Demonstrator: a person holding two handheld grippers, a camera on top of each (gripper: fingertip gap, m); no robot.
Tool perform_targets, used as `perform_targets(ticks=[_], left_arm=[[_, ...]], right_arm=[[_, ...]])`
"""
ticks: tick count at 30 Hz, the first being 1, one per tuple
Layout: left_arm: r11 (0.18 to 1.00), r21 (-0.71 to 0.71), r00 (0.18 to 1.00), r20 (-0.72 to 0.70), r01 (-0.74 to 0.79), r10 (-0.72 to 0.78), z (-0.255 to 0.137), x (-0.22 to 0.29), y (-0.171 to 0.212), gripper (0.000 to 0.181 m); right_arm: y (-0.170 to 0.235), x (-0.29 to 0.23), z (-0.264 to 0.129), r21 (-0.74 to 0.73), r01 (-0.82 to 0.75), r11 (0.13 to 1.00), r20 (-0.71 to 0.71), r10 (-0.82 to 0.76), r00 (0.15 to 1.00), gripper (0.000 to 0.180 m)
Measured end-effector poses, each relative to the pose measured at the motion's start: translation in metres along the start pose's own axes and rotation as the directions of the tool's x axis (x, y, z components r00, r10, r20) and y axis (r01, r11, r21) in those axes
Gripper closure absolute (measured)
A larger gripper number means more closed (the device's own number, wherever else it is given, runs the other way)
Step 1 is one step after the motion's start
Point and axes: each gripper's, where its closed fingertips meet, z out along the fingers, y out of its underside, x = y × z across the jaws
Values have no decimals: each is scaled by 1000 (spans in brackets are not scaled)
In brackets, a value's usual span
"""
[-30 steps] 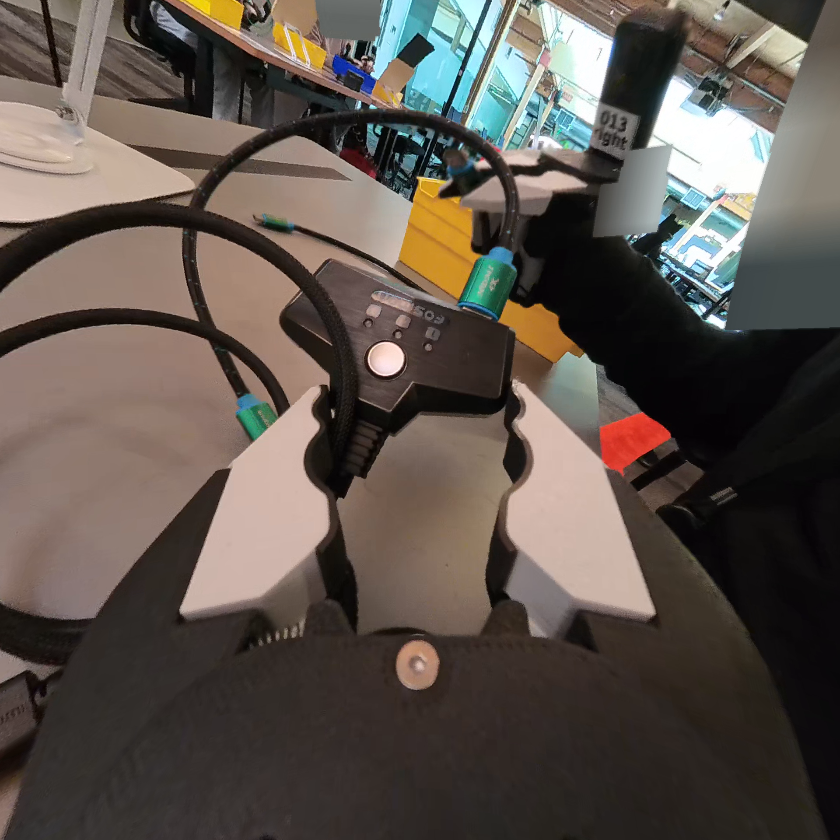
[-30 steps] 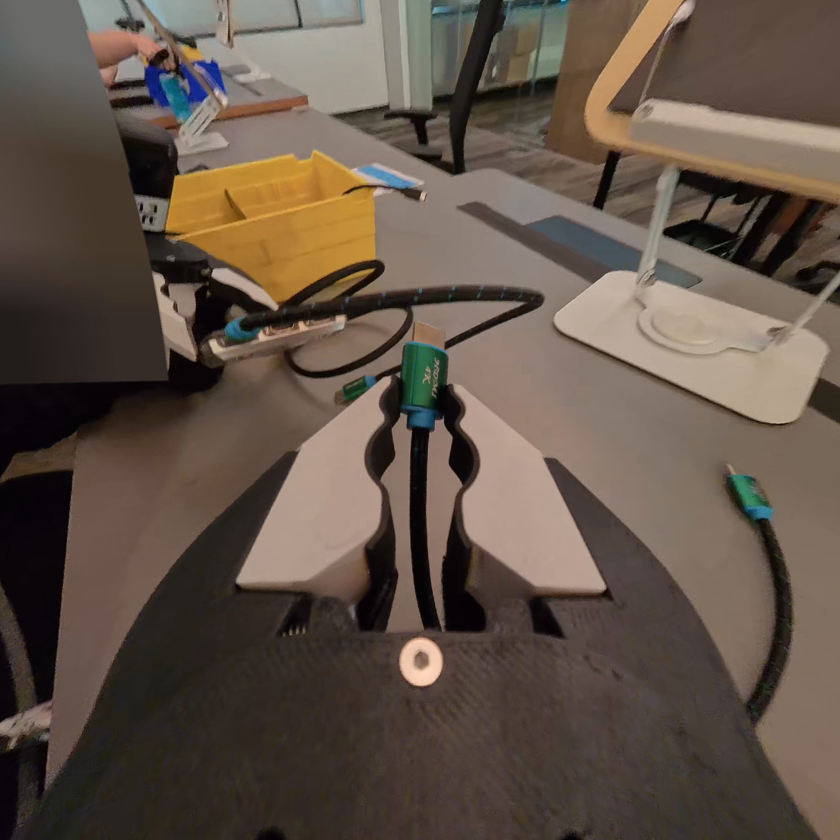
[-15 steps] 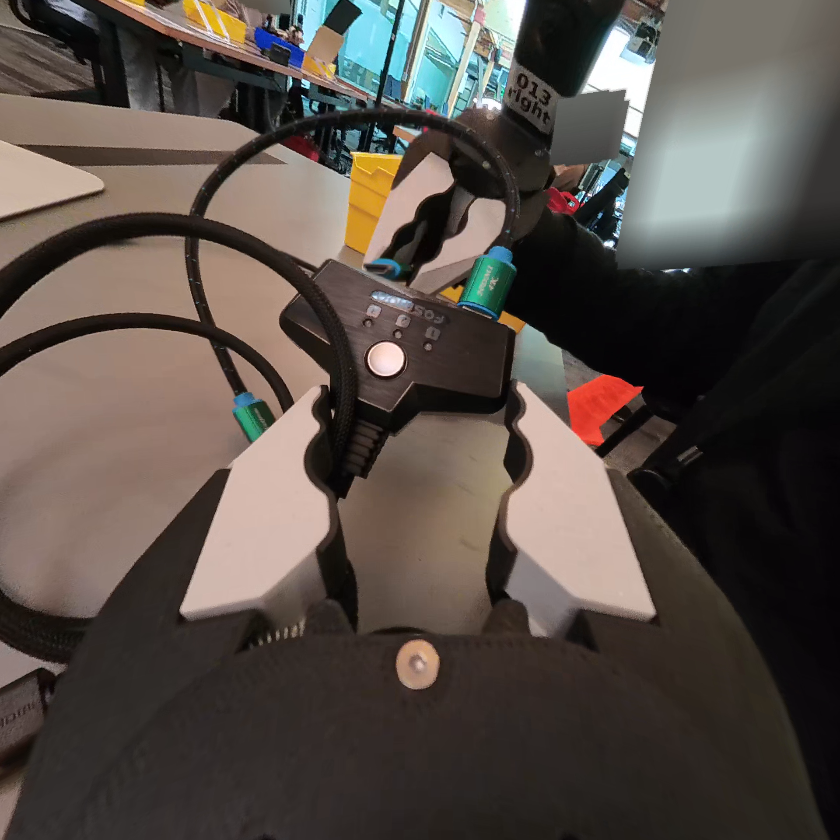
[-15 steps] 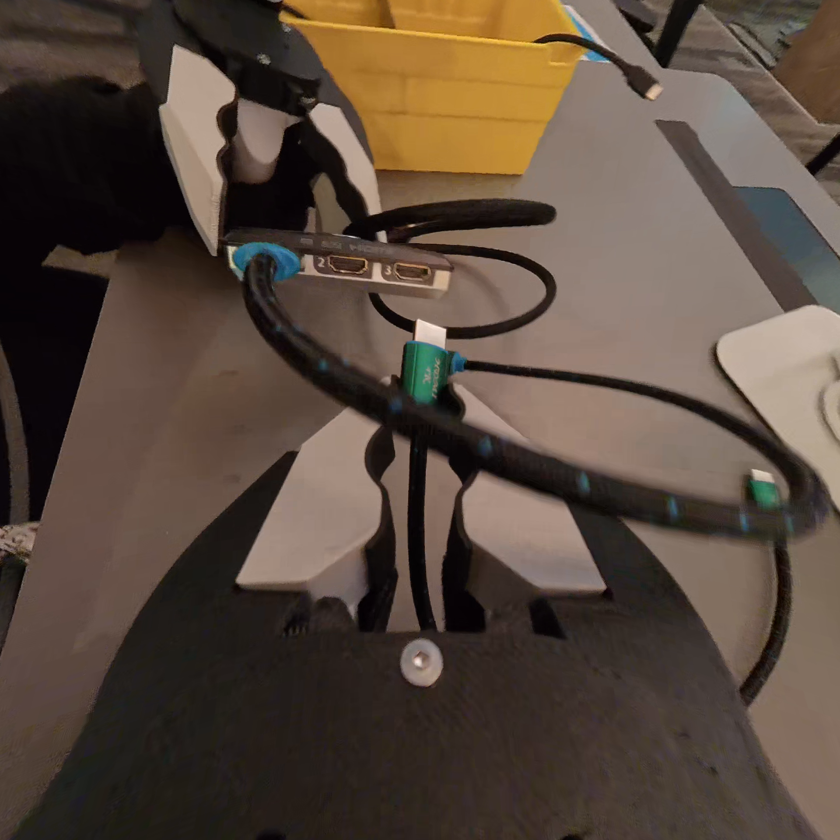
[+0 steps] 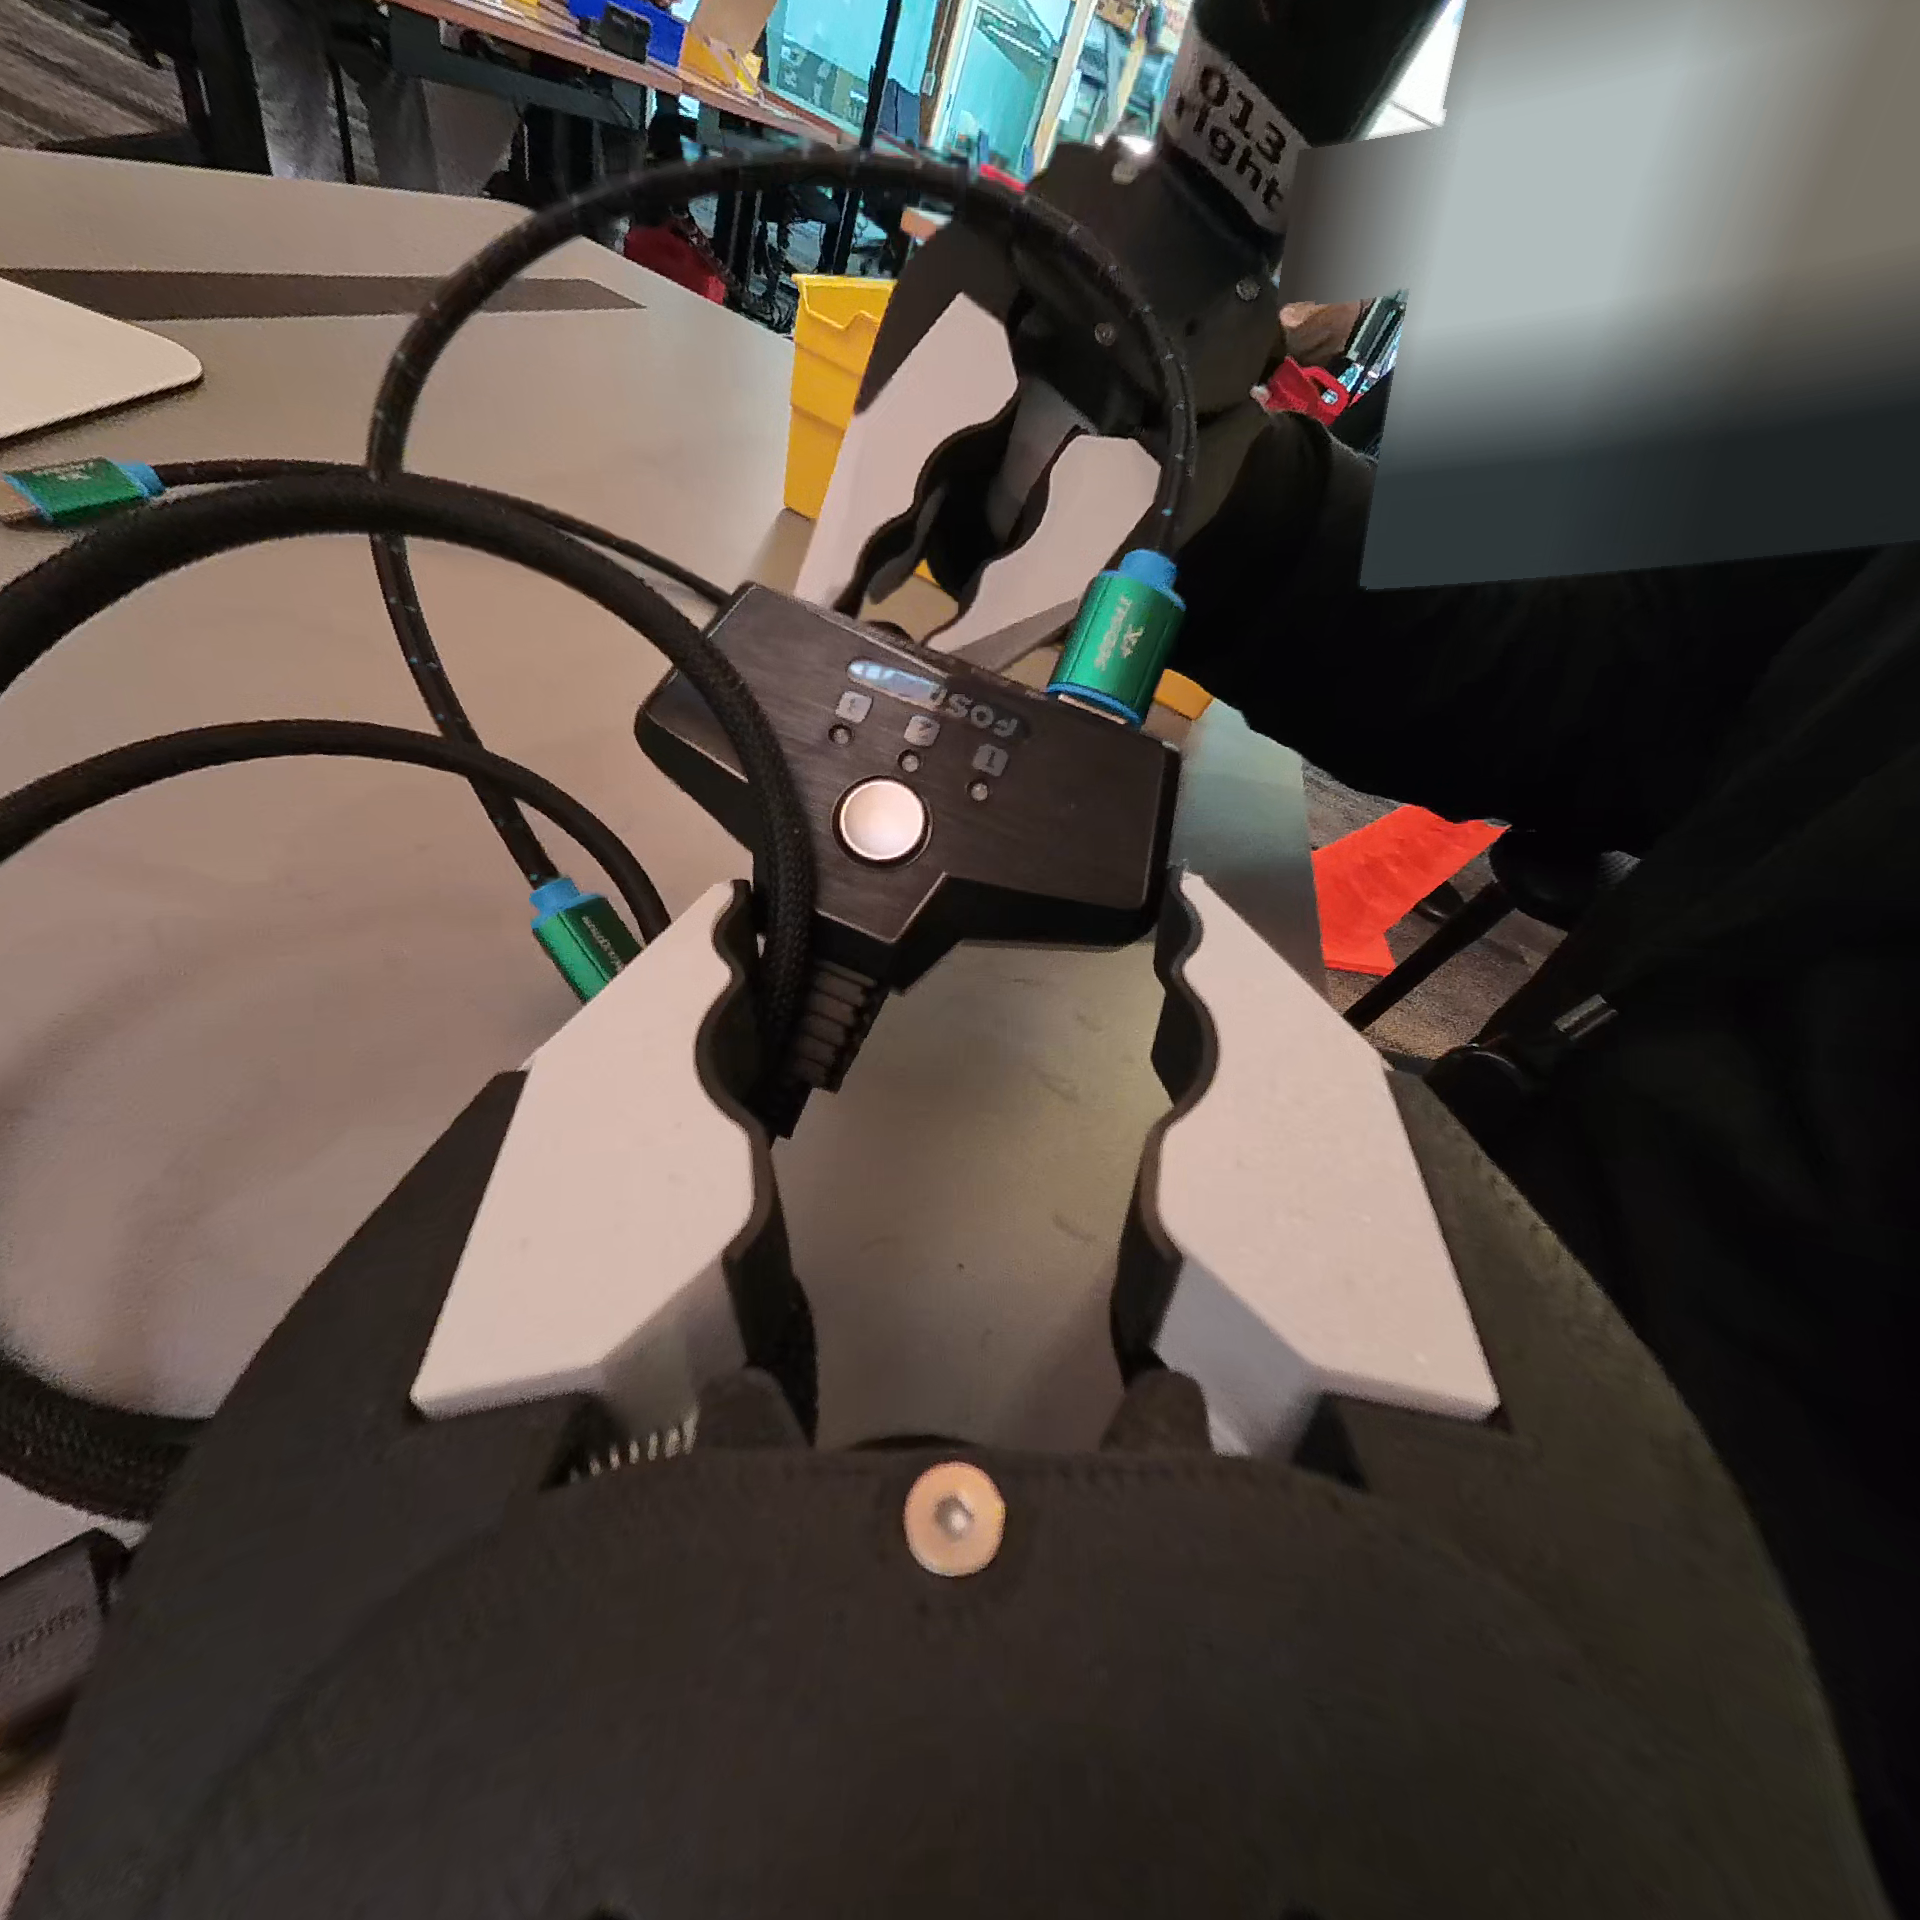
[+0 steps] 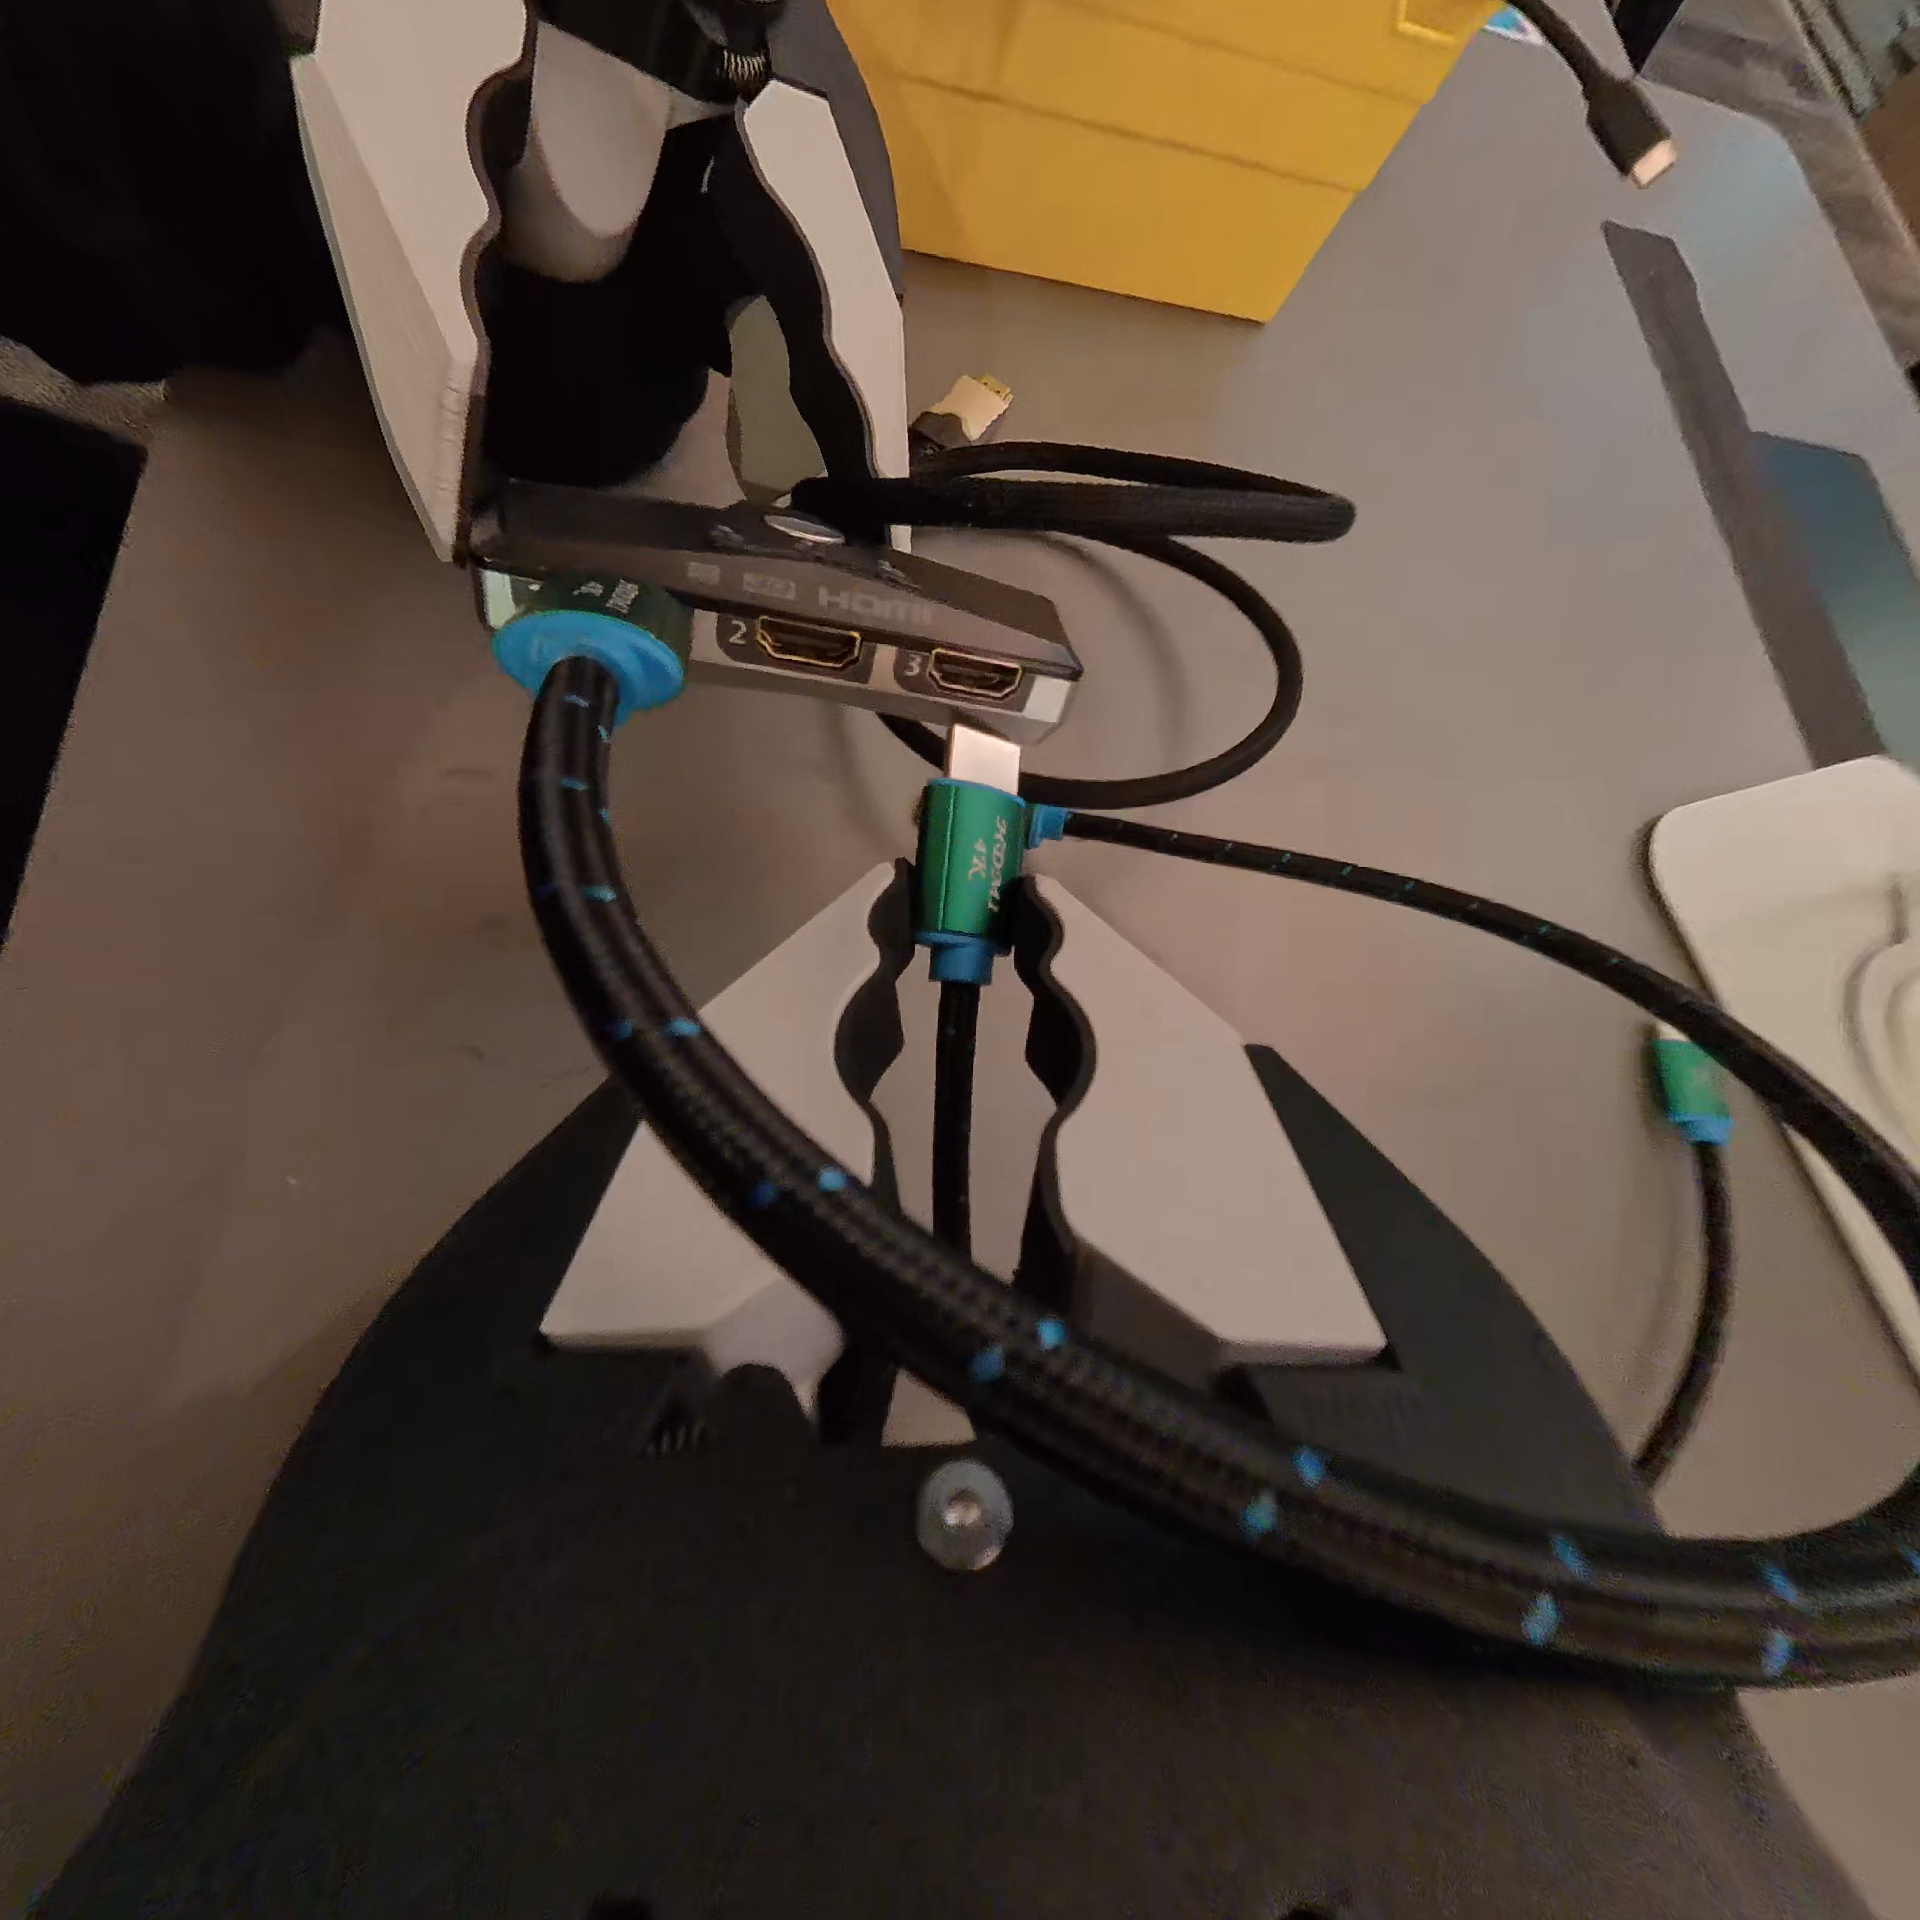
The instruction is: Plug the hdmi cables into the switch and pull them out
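My left gripper (image 5: 956, 914) is shut on the near end of the black HDMI switch (image 5: 935, 790) and holds it just above the grey table. One green plug (image 5: 1117, 644) sits in the switch's first port; it also shows in the right wrist view (image 6: 587, 649). My right gripper (image 6: 961, 894) is shut on a second green HDMI plug (image 6: 971, 873). Its metal tip (image 6: 982, 753) is just below and in front of the third port (image 6: 977, 675), not inserted. The middle port (image 6: 810, 649) is empty. The right gripper (image 5: 925, 592) shows behind the switch in the left wrist view.
The plugged cable (image 6: 727, 1122) loops over my right gripper. Loose green plugs lie on the table (image 6: 1688, 1091) (image 5: 587, 935) (image 5: 73, 488). A yellow bin (image 6: 1122, 156) stands behind the switch. A white stand base (image 6: 1808, 935) is at the right. A person's dark sleeve (image 5: 1558, 779) is near. The left gripper's tips are roughly 7 cm from the right gripper's.
My right gripper has swung toward the switch and carried its plug up close to the third port. The left gripper has kept hold of the switch, nearly still.
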Motion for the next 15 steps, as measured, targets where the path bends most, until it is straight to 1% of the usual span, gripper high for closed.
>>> perform_targets(ticks=[1, 4, 6, 9, 12, 15], left_arm=[[1000, 0, 1000, 2, 2, -2, 0, 0, 0, 107], [1000, 5, 1000, 7, 10, -10, 0, -2, -1, 107], [1000, 17, 1000, 16, 21, -21, -2, -4, -3, 107], [999, 30, 999, 39, 30, -31, -3, -9, -5, 107], [1000, 12, 997, 71, 21, -22, -2, -13, -2, 107], [999, -44, 994, 109, -1, 5, 4, -16, 5, 107]], right_arm=[[4, -3, 1, -3, -33, 999, 19, 33, 999, 164], [22, -13, 2, -55, -80, 995, 16, 81, 997, 164], [31, -26, 1, -56, -111, 992, 38, 113, 993, 164], [46, -46, -2, -100, -93, 991, 59, 99, 993, 164], [43, -66, -12, -106, -18, 994, 86, 27, 996, 164], [21, -79, -34, -54, 22, 998, 133, -15, 991, 164]])
